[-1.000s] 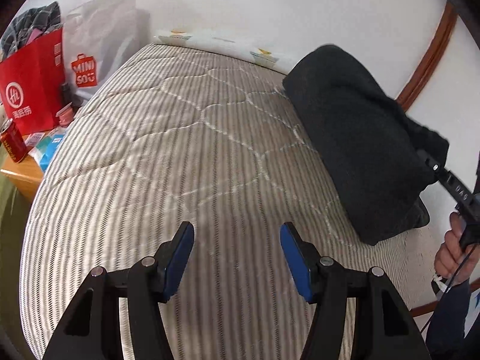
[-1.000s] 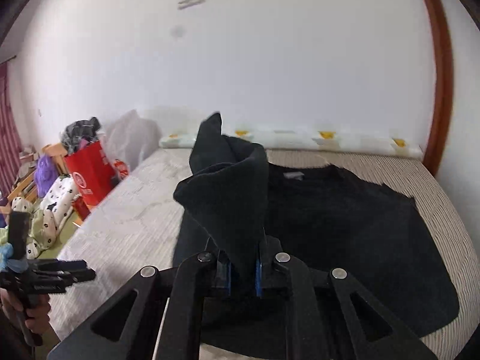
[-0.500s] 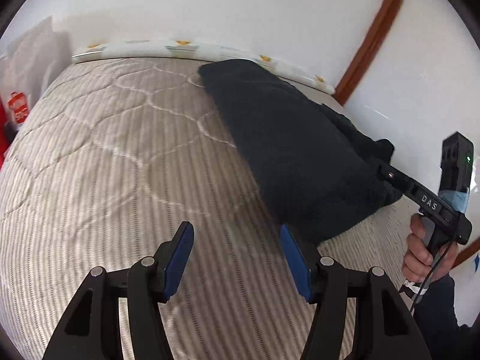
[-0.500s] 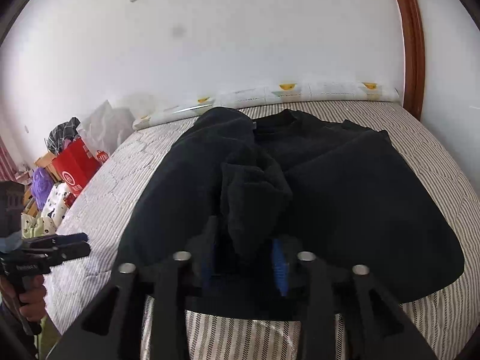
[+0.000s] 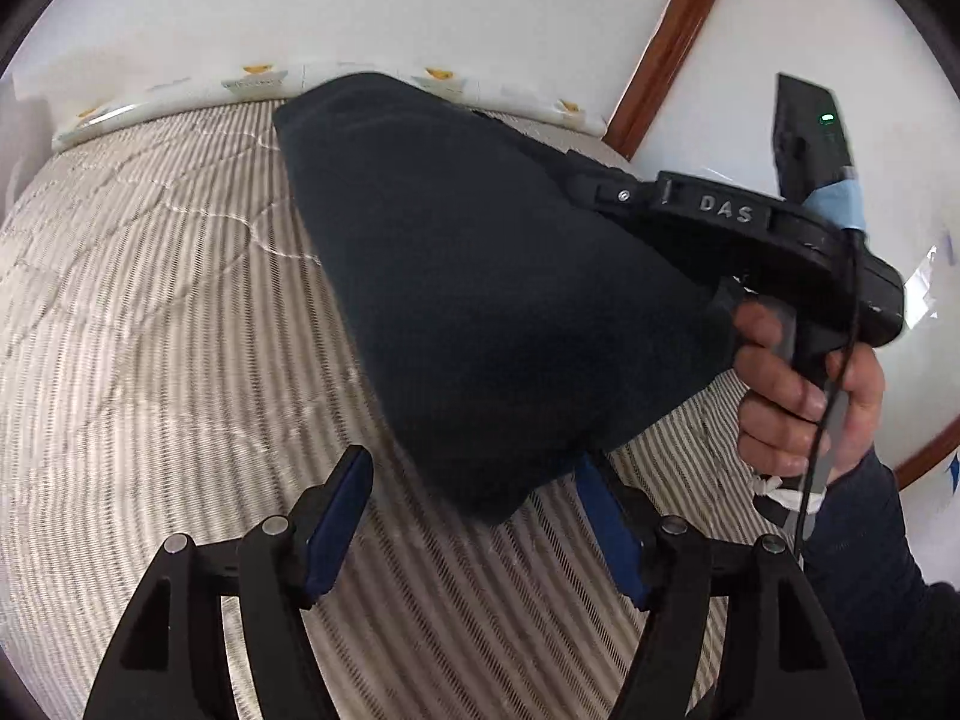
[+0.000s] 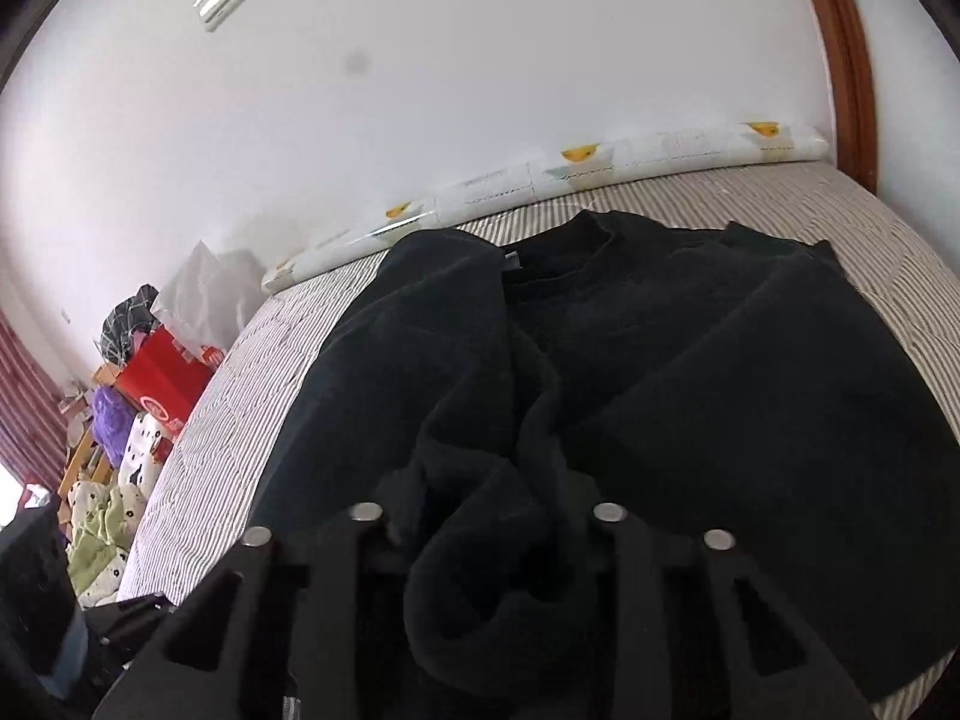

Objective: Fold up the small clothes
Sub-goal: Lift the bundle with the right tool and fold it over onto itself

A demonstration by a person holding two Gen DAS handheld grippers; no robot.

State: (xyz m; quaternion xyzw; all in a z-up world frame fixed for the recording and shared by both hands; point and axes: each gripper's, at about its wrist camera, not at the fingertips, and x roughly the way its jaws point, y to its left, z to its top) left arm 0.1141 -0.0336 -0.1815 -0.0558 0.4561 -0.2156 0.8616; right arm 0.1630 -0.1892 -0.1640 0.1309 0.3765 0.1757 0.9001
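In the left wrist view the striped bed point(image 5: 150, 330) fills the left side, bare there. Over the near edge of the bed the left gripper point(image 5: 471, 474) stands wide open; its jaws have just been opening. The near corner of the black sweater point(image 5: 498, 300) lies between its blue pads point(image 5: 336, 516), touching neither as far as can be seen, and it hides the tip of the right-hand one. From there the sweater stretches in a lifted fold across the right half of the bed towards the wall. At the right edge of the bed the right gripper point(image 5: 576, 180) has its tips buried in that fold, with a hand point(image 5: 804, 396) round its handle and a dark sleeve point(image 5: 864, 570) below.

In the right wrist view a red bag point(image 6: 162, 384) and a heap of bright clutter sit off the left side of the bed. The sweater lies spread over the middle of the bed, collar towards the far edge, where a white roll point(image 6: 660, 162) with yellow prints runs along the wall. A bunch of the sweater is heaped between the right gripper's fingers at the near edge of the bed. Its jaws have just been closing, with that bunch between them, but the cloth covers the pads, so whether they pinch it cannot be told. Brown trim point(image 6: 840, 60) rises past the right end of the bed
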